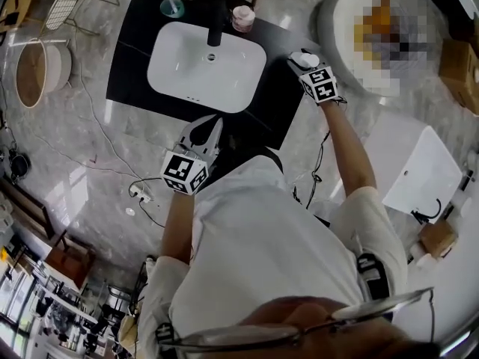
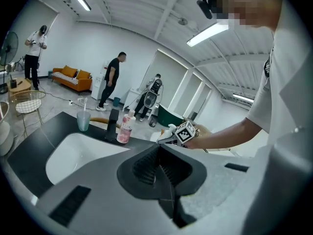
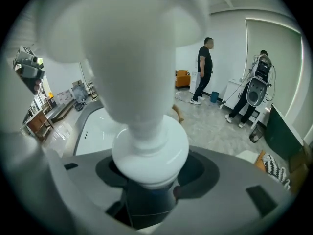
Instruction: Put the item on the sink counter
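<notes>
The right tongs grip a white bottle at the black worktop's right edge, beside the basin. The left tongs are closed, empty, at the near edge. At the far edge a teal cup holds a thin stick, near a pink bottle

Floor: glossy grey marble-look tiles, with cables and a white power strip lying on them.
Walls: plain white, with a dark green panel low at the far side.
Ceiling: white beams, with long strip lights lit.
Furniture: orange sofa against the far wall; white wire chair; standing fan at the left edge.
People: 1 in black and 1 in white, both standing.
</notes>
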### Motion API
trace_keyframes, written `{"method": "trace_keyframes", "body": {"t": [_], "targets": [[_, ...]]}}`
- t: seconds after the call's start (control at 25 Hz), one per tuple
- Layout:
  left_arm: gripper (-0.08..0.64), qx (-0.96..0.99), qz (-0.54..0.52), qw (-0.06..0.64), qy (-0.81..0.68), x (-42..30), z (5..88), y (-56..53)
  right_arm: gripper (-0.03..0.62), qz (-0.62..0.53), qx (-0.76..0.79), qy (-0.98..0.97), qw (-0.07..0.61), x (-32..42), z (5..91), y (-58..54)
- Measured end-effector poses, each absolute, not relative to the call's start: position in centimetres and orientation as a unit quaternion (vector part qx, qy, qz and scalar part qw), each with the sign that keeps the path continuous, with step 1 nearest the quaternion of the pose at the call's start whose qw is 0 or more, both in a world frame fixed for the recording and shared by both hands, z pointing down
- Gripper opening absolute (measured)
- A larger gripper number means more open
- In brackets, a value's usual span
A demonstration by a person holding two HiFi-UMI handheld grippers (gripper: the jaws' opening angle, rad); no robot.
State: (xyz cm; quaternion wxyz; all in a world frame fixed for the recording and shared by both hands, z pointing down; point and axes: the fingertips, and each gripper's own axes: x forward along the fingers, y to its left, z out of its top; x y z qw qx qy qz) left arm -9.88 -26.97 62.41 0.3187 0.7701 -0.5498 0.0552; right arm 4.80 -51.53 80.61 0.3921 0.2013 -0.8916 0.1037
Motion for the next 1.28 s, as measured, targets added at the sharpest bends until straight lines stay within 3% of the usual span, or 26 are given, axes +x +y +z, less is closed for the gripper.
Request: {"method": "trace_keyframes", "body": {"t": [0.96,1.28], "targets": [[0.005,0.76,0.062,0.338,-0.552,-8.3,66.3,-31.1,0.256,0.124,0.21,-0.888,0.389,4.2,87.0,-54.7],[0.005,0.767,0.064,0.33,-0.547,-8.4,65.7,-30.6,0.305,0.124,0.217,-0.883,0.397,4.6,85.9,-54.3]]}}
